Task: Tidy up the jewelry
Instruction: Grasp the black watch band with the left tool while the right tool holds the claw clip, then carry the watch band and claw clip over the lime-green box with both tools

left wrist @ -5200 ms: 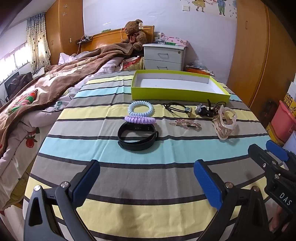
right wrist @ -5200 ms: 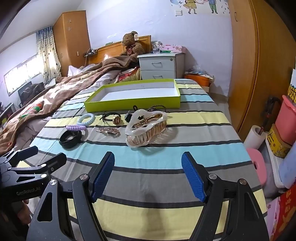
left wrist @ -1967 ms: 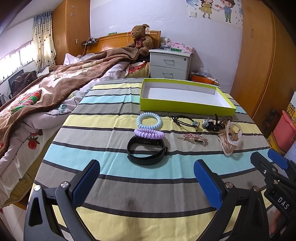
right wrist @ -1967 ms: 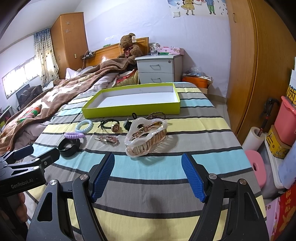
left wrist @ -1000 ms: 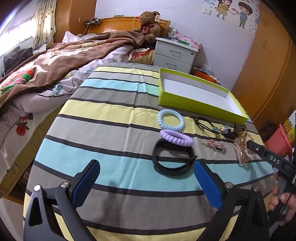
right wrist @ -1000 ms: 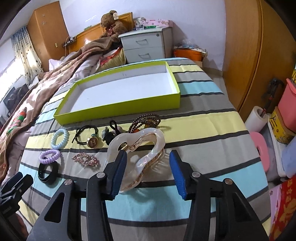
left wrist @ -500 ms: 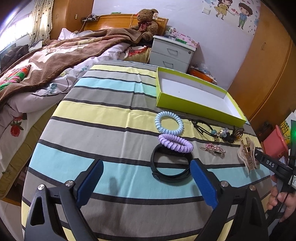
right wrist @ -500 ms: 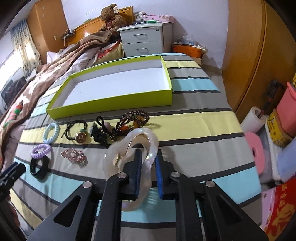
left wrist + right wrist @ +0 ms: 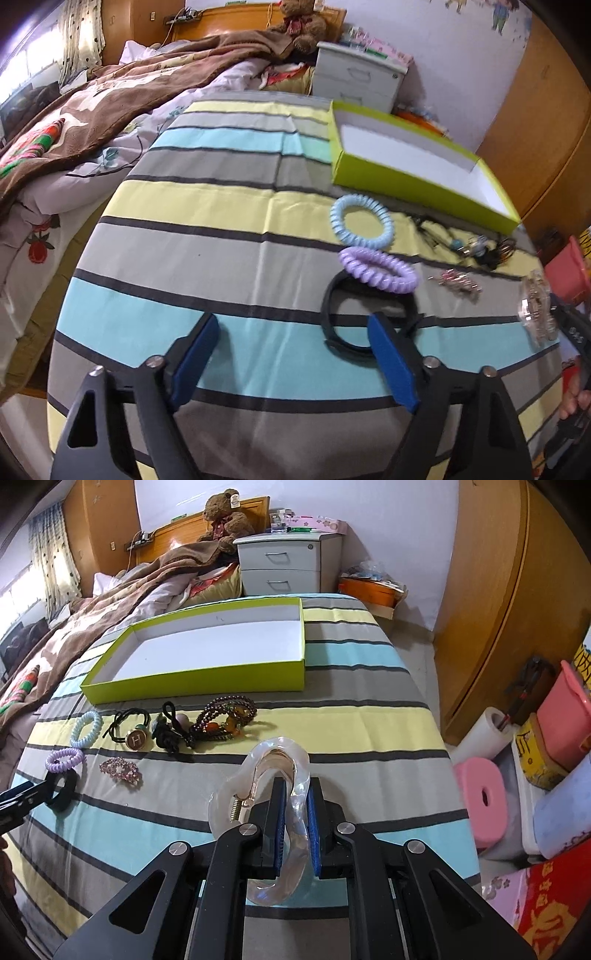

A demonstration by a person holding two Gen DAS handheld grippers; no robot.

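My right tongs (image 9: 294,821) pinch the clear hair claw (image 9: 275,775); left tongs (image 9: 295,360) spread (idle). Green box (image 9: 199,681), upper centre, holds nothing.

- The hair claw (image 9: 258,775) was glossy translucent plastic with a gold metal spring.
- The right gripper (image 9: 295,834) had matt black arms and blue pads.
- The striped tablecloth (image 9: 369,716) was matt woven cloth.
- The green box (image 9: 199,679) looked like smooth cardboard, white inside.

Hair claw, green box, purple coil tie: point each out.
Hair claw (image 9: 301,805), right wrist view, translucent arm between the jaws.
Green box (image 9: 199,681), right wrist view, near wall.
Purple coil tie (image 9: 376,269), left wrist view, coil.
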